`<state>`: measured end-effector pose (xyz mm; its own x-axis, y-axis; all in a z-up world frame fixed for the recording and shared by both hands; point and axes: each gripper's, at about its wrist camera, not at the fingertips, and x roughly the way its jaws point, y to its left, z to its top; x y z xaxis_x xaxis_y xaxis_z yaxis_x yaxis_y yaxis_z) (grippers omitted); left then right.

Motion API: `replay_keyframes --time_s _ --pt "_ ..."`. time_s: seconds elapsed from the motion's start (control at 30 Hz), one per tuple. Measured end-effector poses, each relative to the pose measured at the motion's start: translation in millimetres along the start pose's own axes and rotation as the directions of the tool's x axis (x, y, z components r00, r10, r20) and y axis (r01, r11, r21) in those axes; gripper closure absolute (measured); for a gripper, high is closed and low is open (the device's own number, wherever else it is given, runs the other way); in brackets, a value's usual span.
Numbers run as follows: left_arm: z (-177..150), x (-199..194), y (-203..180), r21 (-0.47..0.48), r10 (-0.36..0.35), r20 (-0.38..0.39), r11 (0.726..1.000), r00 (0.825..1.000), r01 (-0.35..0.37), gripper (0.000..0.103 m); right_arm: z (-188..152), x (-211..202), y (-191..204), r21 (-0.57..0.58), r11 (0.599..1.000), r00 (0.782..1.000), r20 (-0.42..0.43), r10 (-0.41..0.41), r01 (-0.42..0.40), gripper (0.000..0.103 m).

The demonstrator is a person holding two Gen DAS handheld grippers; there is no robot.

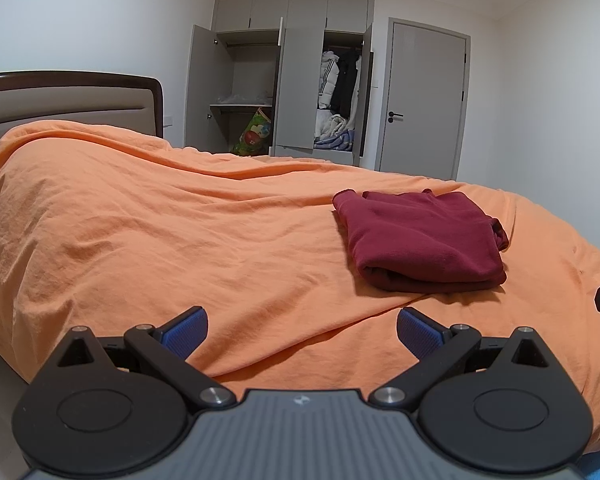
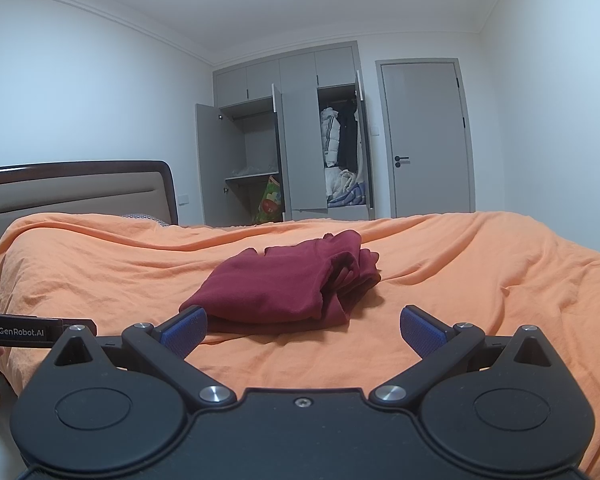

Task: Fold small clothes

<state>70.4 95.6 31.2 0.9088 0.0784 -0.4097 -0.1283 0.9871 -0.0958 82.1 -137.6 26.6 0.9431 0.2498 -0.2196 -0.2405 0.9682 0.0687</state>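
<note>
1. My left gripper is hovering low over the near edge of the bed with its 2 blue-padded fingers spread wide. It is gripping nothing and touching nothing; only orange fabric is showing between the pads.

2. My right gripper is hanging the same way, fingers wide apart and empty. In the right wrist view its left pad is overlapping the near edge of the garment, but I cannot tell whether it is touching it.

3. The maroon garment is lying as a compact folded bundle on the orange bedspread, directly ahead of my right gripper and off to the right of my left one. Its right end is looking looser, with bunched layers gaping open.

4. I am judging the fold to be nearly or fully done.

5. Risk: if I am closing on only the top layer, the bundle is likely to peel open, because the loose end is not tucked.

6. Risk: if I am pinching too deep, I am likely to catch the bedspread as well and drag the bundle askew.

7. Beyond the bed, an open wardrobe and a closed door are standing against the far wall, well apart from my work.
</note>
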Motion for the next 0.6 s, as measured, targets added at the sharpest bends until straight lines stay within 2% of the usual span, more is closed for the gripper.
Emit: replay_keyframes --time_s 0.6 --pt "-0.4 0.7 2.2 0.005 0.001 -0.001 1.0 1.0 -0.001 0.0 -2.2 1.2 -0.3 0.0 1.0 1.0 -0.01 0.001 -0.001 0.0"
